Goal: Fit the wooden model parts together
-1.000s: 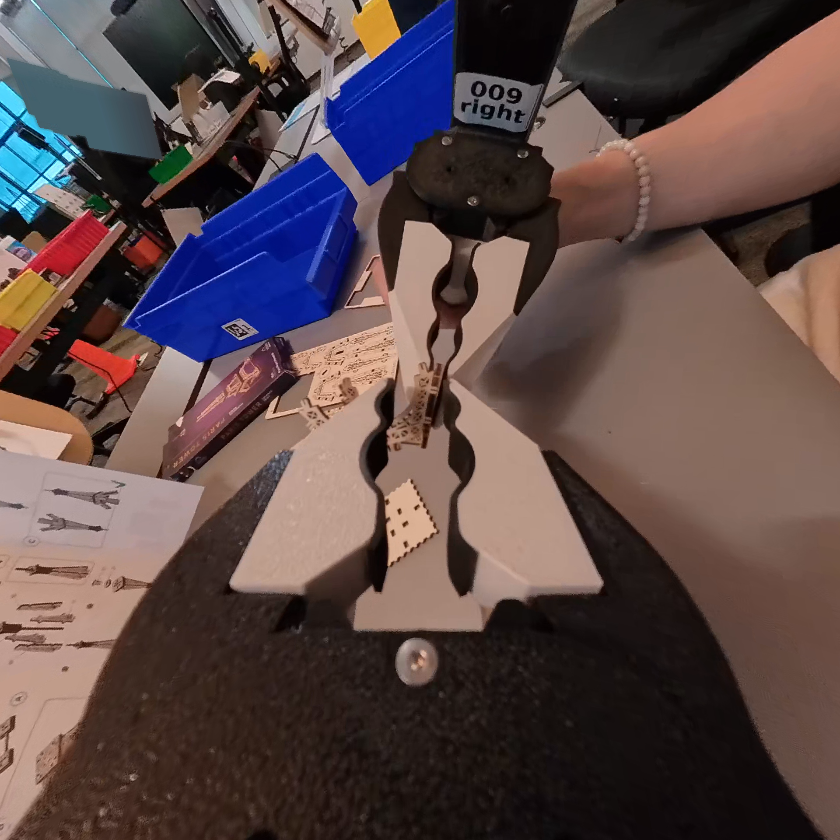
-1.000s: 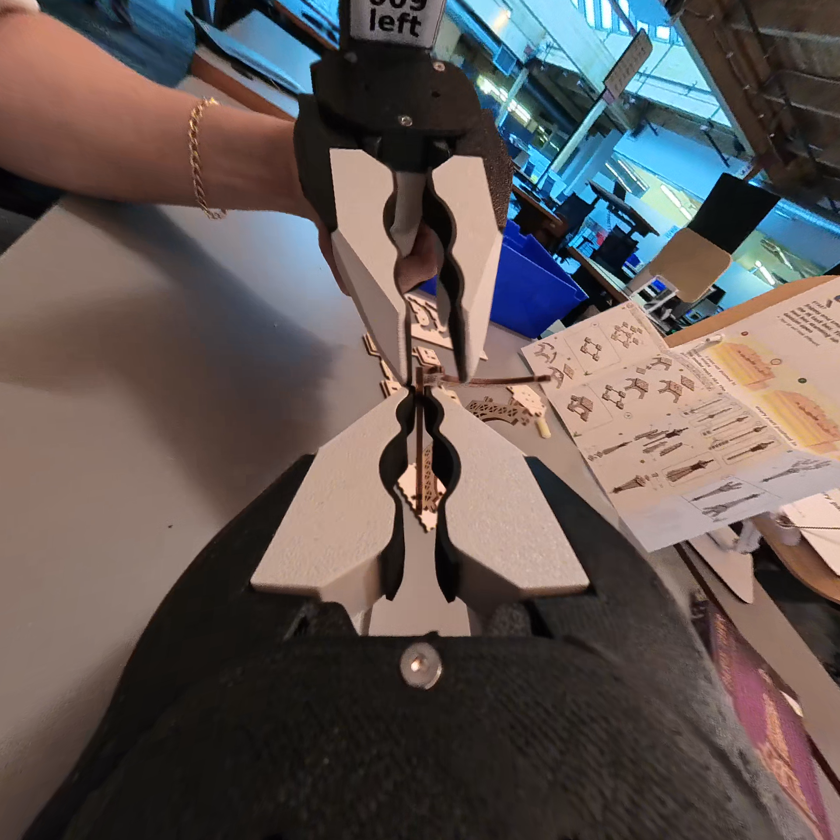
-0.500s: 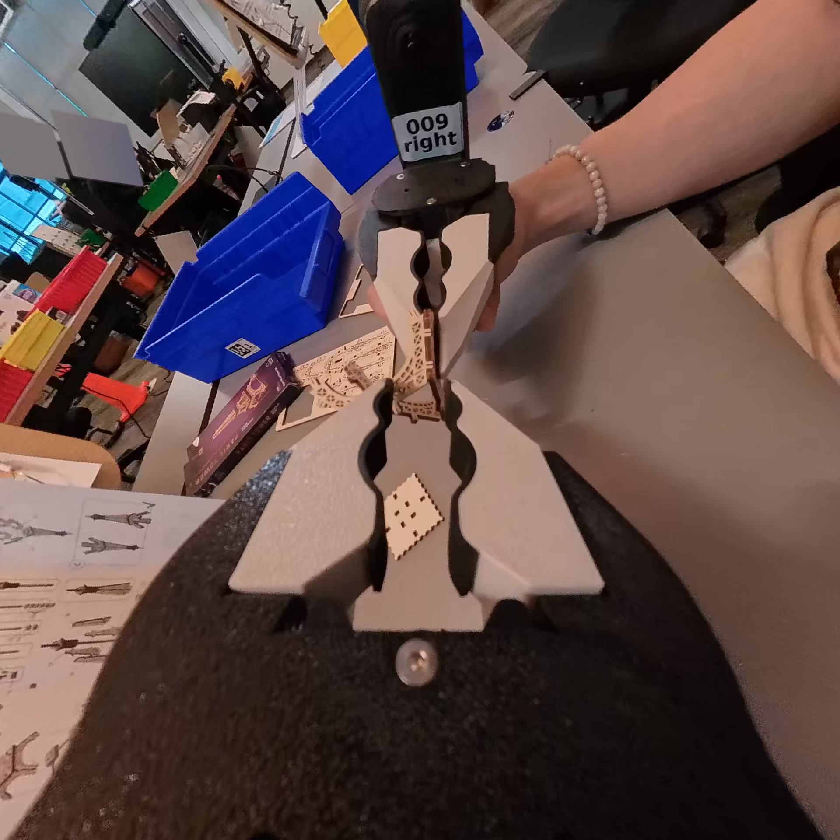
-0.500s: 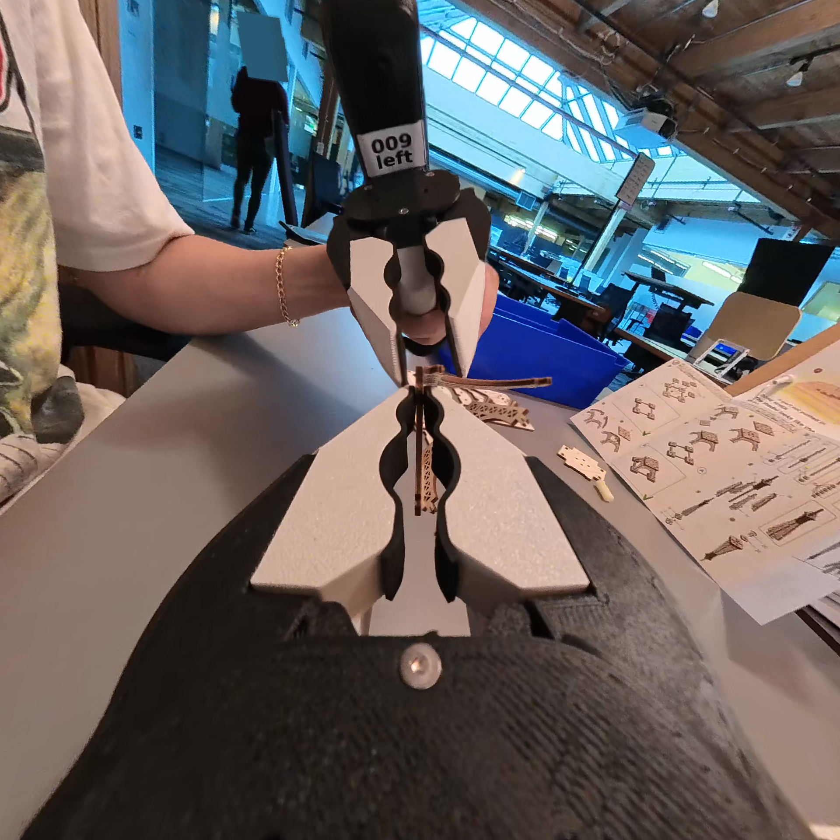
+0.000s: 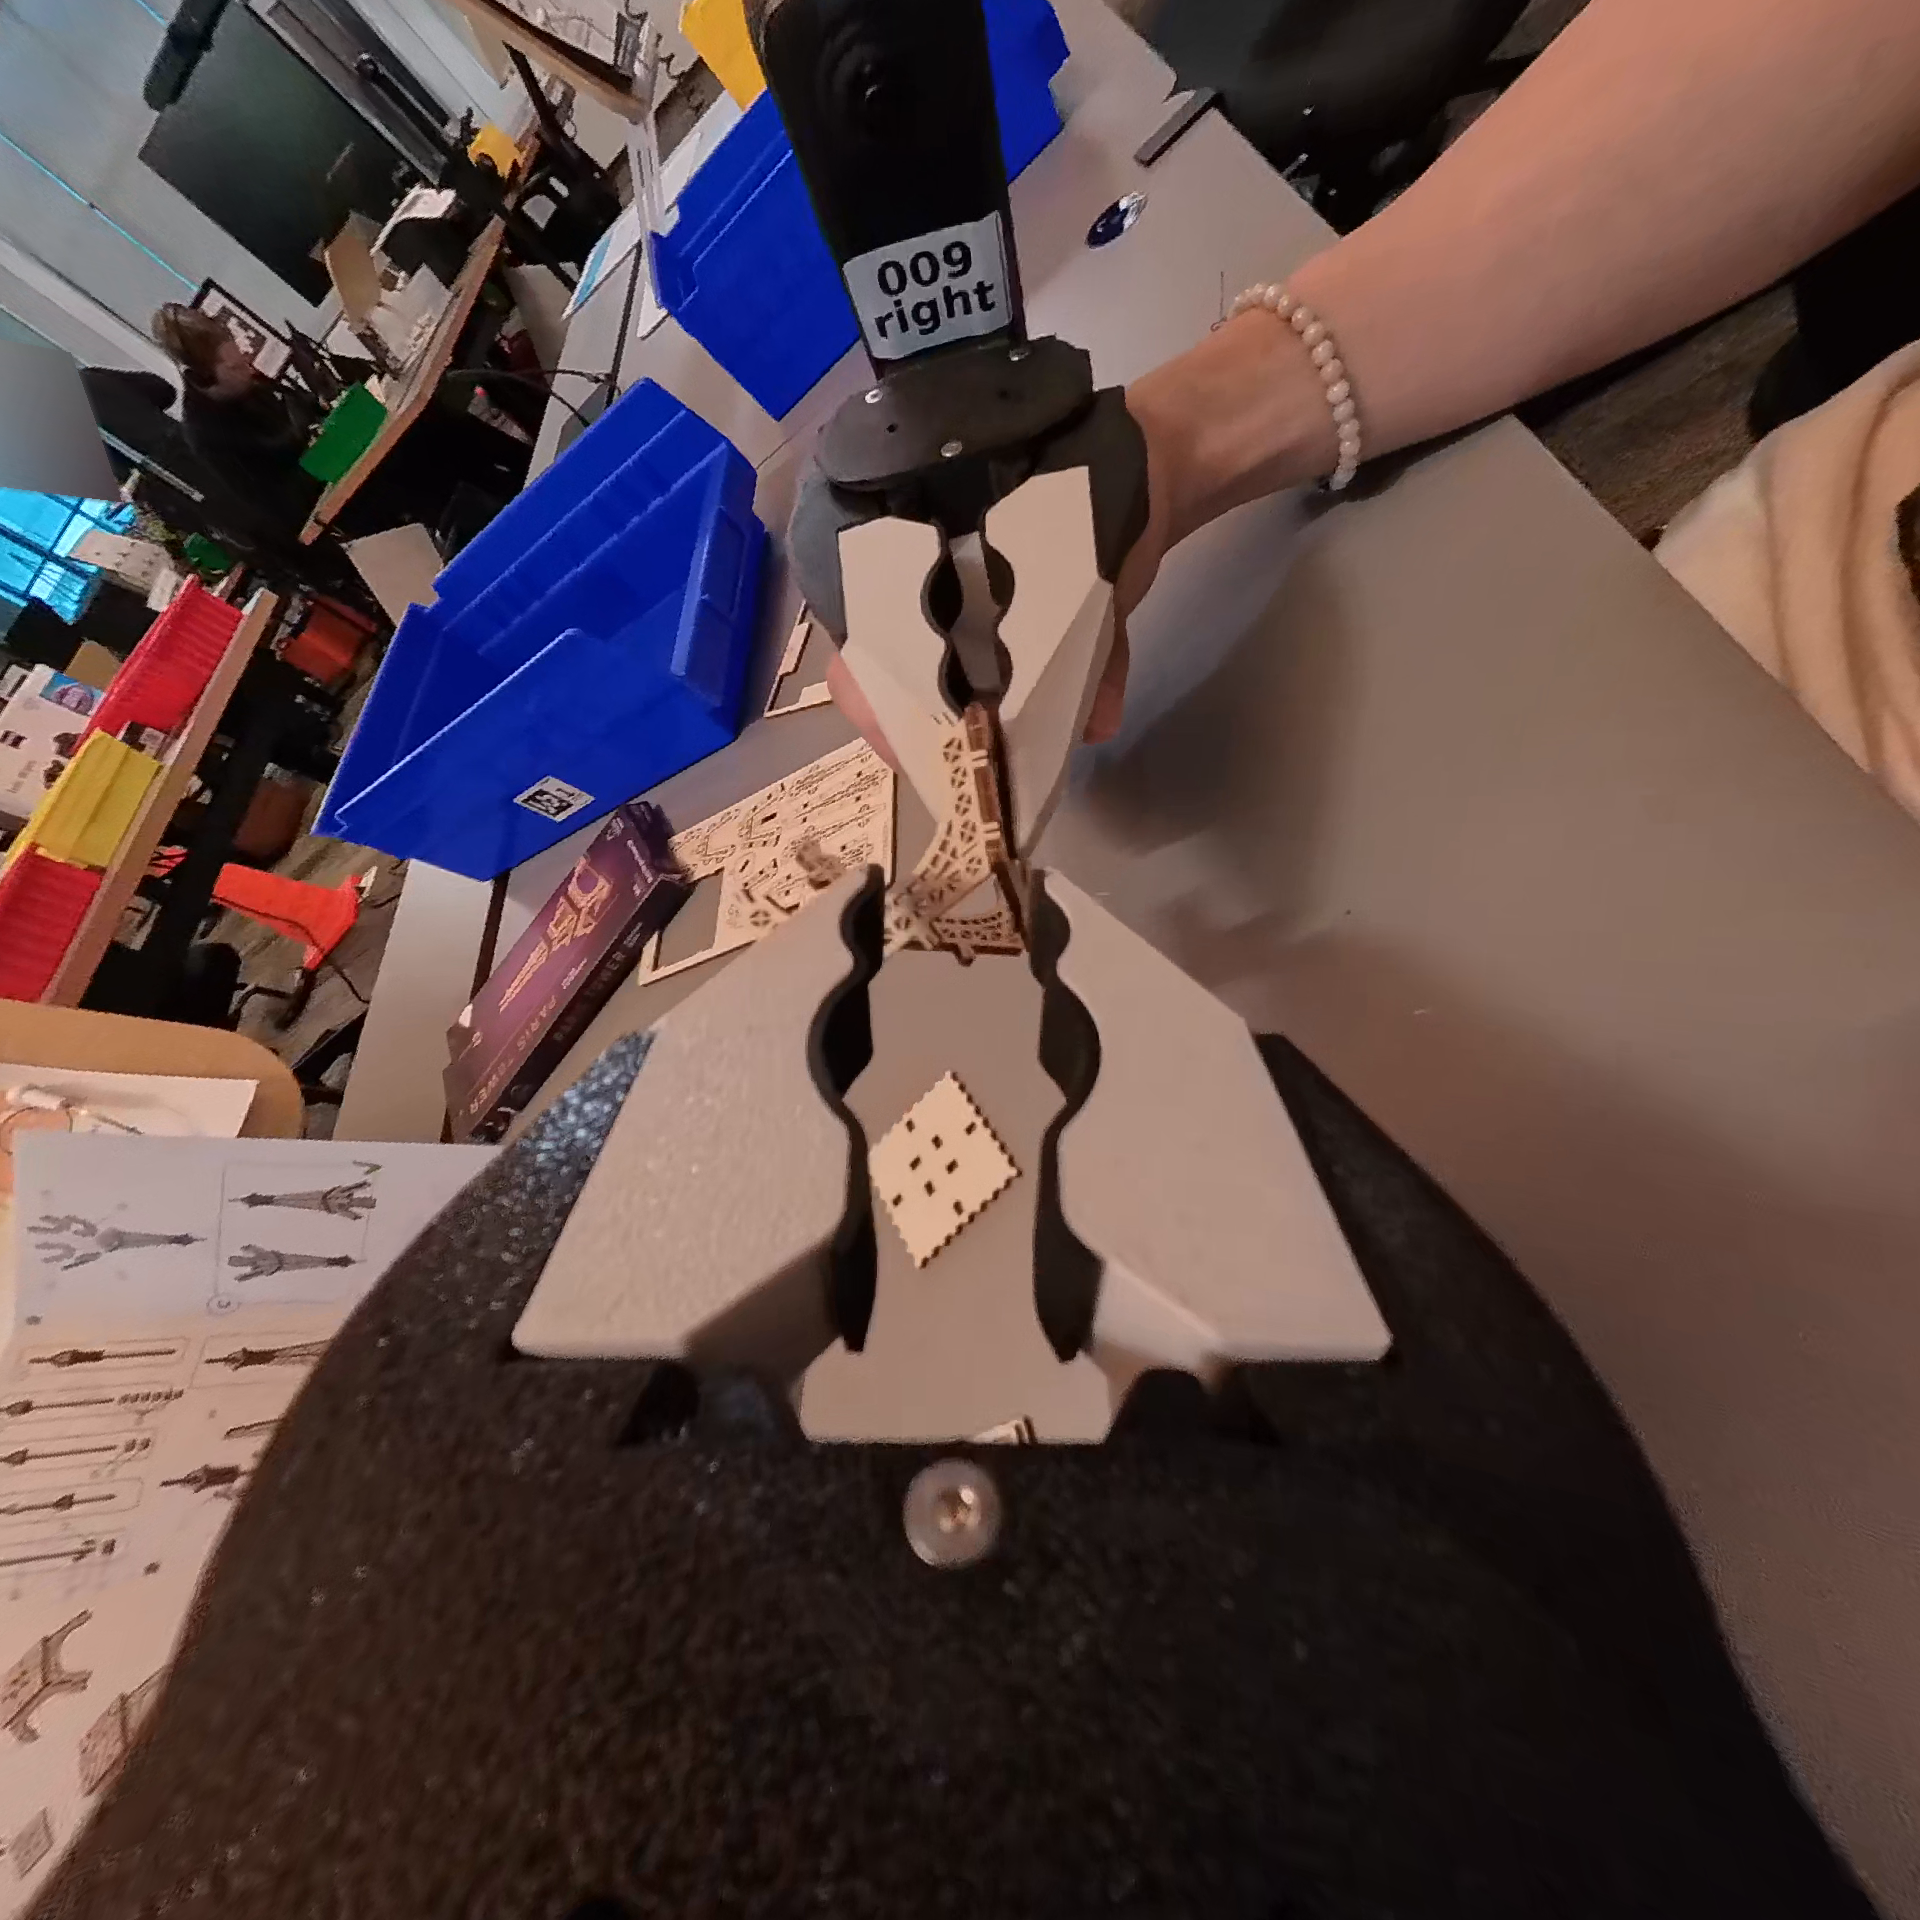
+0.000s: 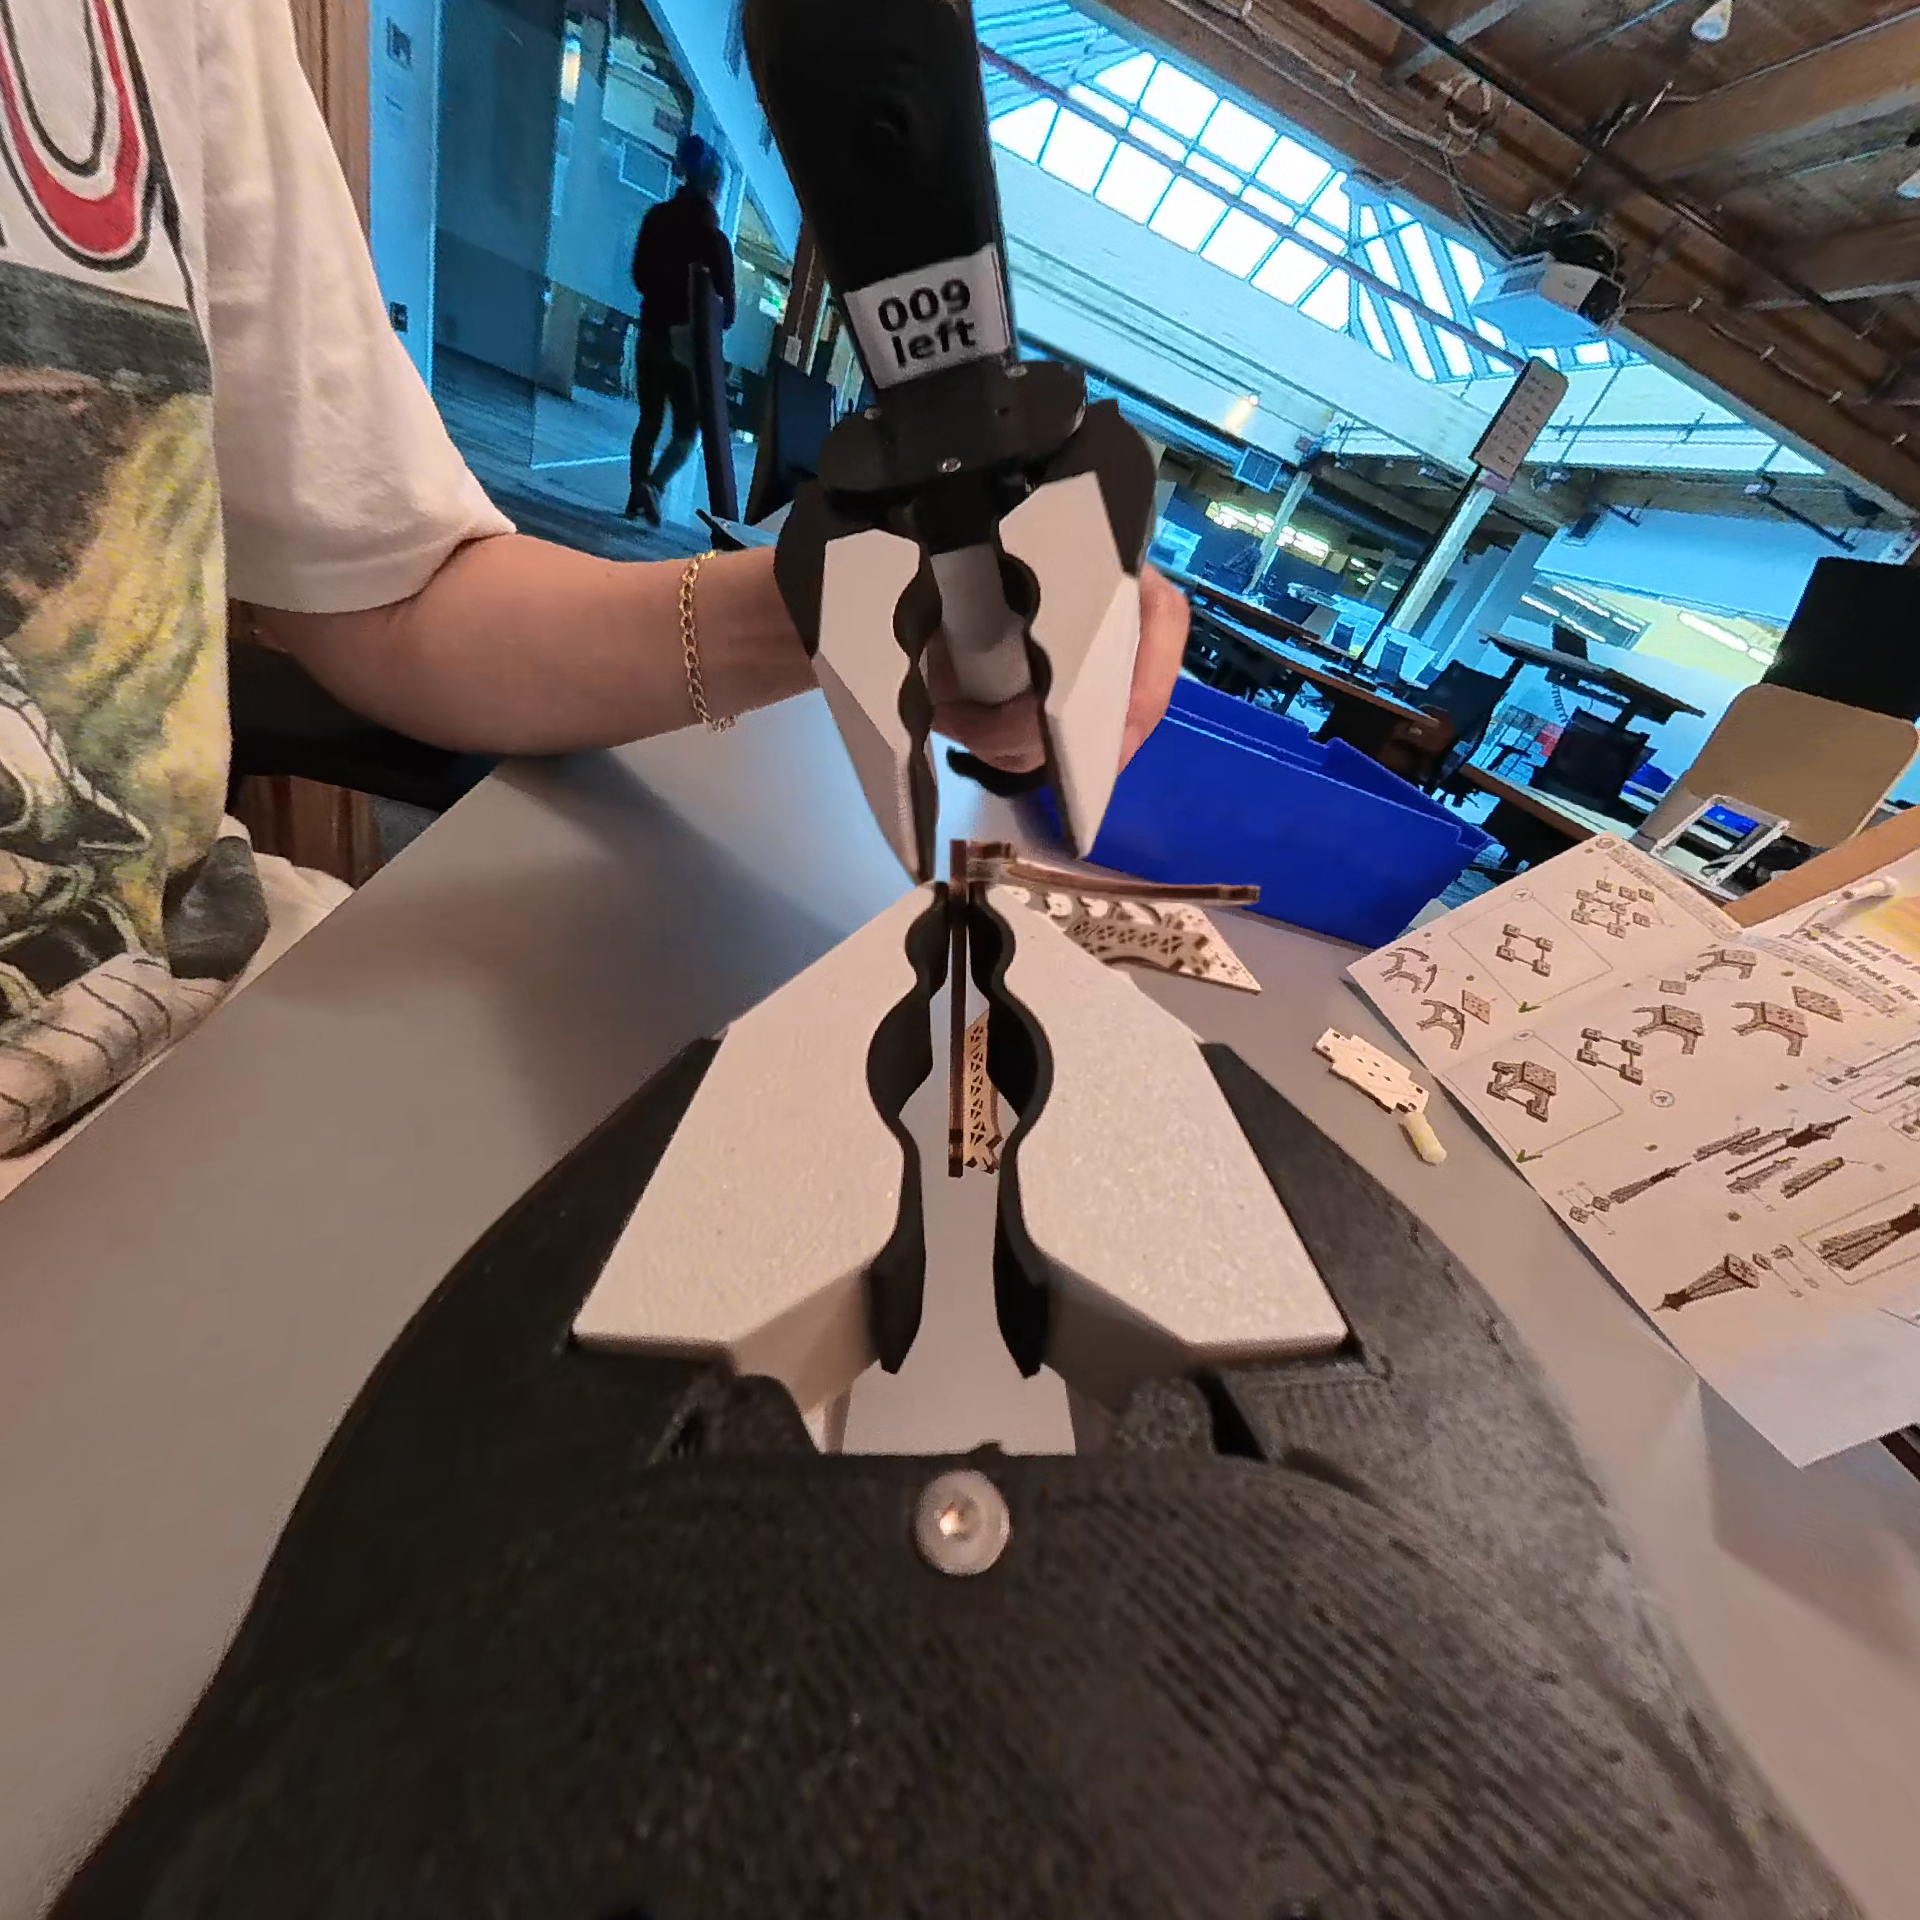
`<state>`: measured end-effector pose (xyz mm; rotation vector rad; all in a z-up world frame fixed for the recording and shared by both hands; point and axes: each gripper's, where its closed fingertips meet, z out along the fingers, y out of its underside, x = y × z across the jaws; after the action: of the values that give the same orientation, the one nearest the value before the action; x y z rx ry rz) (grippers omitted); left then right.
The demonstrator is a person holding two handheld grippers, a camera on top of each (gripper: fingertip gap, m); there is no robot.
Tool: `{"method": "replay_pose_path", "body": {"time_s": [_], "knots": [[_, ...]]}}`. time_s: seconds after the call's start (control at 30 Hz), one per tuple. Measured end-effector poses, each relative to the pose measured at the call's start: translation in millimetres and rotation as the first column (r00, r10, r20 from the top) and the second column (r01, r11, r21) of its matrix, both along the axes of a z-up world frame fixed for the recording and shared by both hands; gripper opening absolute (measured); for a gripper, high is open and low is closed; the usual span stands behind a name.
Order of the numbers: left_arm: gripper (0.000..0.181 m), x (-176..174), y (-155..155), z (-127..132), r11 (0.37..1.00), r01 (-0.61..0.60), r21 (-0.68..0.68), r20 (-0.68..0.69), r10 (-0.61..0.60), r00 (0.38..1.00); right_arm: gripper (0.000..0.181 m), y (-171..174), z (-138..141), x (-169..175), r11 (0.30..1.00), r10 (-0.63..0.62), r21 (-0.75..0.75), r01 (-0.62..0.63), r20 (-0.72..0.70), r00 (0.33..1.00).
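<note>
My right gripper (image 6: pixel 961 904) is shut on a thin wooden plate (image 6: pixel 954 1039), seen edge-on between its fingers. A lattice tower part (image 5: pixel 961 821) sits crosswise on the plate's far end. In the right wrist view it shows as a curved strip (image 6: pixel 1132 888) sticking out to the right. My left gripper (image 5: pixel 951 899) meets the right gripper (image 5: pixel 997 821) tip to tip above the table. Its fingers are apart, with the base of the lattice part between the tips. It also shows in the right wrist view (image 6: pixel 997 857). A small square plate with holes (image 5: pixel 940 1169) lies on the table below.
On the grey table (image 5: pixel 1507 935) are blue bins (image 5: pixel 561 665), a dark box (image 5: pixel 561 977), a cut-out parts sheet (image 5: pixel 790 831), instruction sheets (image 6: pixel 1662 1091), a loose lattice piece (image 6: pixel 1143 940) and a small flat piece (image 6: pixel 1366 1075). The person's forearms reach in from the sides. The tips of both grippers are at nearly the same place.
Both grippers have tipped upward and drawn back a little, still tip to tip. The lattice part has turned more upright between my left fingertips. The right grip on the plate is unchanged.
</note>
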<state>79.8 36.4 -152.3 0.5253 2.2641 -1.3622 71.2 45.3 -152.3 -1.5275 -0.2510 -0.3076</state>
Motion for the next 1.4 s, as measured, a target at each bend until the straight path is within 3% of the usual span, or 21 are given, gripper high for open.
{"method": "replay_pose_path", "body": {"time_s": [0.53,0.9,1.07,1.23,1.4], "knots": [[0.012,-13,-1,-13,0.995,0.074,0.071,-0.024,-0.072,0.997,0.001,6,-13,-10,0.995,0.053,-0.083,-0.048,0.053,0.997],[0.011,-11,-2,-10,0.996,0.049,0.070,-0.027,-0.047,0.999,0.001,6,-12,-8,0.997,0.052,-0.060,-0.050,0.024,0.998],[0.029,1,0,26,0.988,-0.007,-0.156,-0.055,-0.002,0.999,0.000,-12,30,4,0.977,0.064,0.211,-0.036,-0.127,0.990],[0.029,17,3,34,0.968,-0.092,-0.233,-0.160,0.055,0.986,0.000,-48,74,21,0.838,0.177,0.545,0.008,-0.287,0.941],[0.024,28,-6,32,0.946,-0.184,-0.266,-0.251,0.116,0.961,0.000,-64,85,40,0.729,0.217,0.674,0.116,-0.389,0.895]]}}
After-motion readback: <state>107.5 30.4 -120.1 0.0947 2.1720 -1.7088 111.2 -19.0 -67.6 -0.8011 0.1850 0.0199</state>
